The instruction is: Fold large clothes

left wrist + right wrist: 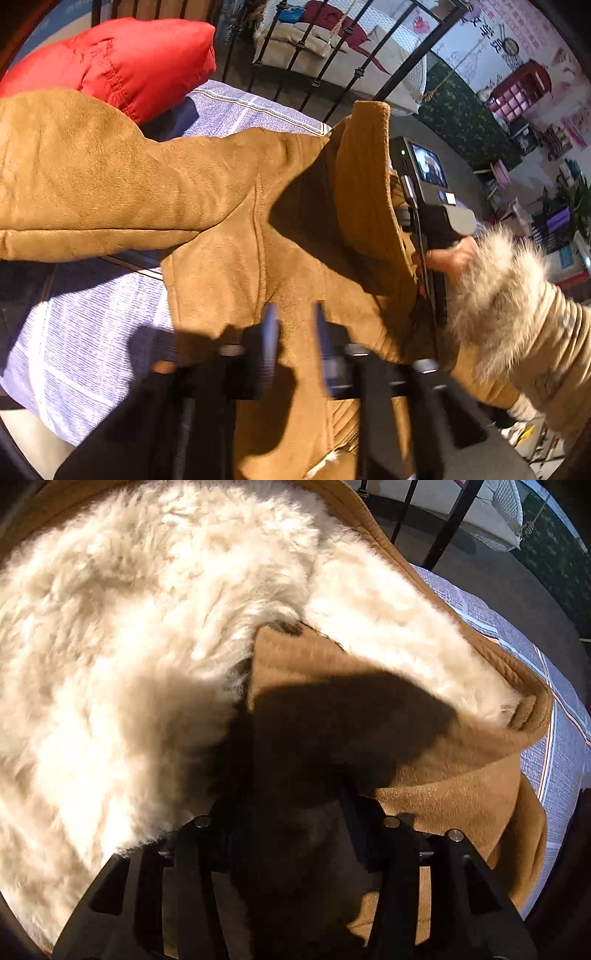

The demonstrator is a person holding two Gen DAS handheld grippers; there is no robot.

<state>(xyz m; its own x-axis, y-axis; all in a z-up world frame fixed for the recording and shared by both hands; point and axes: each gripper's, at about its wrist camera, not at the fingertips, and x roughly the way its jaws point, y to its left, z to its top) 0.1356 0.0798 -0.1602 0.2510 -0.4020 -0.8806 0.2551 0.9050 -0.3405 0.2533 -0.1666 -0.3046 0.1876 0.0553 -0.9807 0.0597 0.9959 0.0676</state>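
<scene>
Mid-fold on the brown coat (229, 236): left gripper (295, 332) hovers open and empty, right gripper (291, 812) unclear in shadow at 6 o'clock, next grabbing the flap.

Tan suede coat (229, 206), camel brown outside, stitched seams same tone; lining (122, 620) creamy white long-pile fur, glowing warm in sunlight. Bedspread (92, 332) pale lavender-white with fine woven texture, thin dark and orange-tan stripe lines near its edge. Red puffy jacket (122, 62) bright scarlet, plain quilted fabric. Bed frame (306, 48) black metal bars. Left hand-held gripper (295, 332) black body, fingers blue-purple. Right hand-held gripper (428, 206) black with grey part and a lit screen. Person's sleeve (554, 354) beige, cuff grey-cream fur. Wall poster (517, 48) white and pink, red cabinet picture.
</scene>
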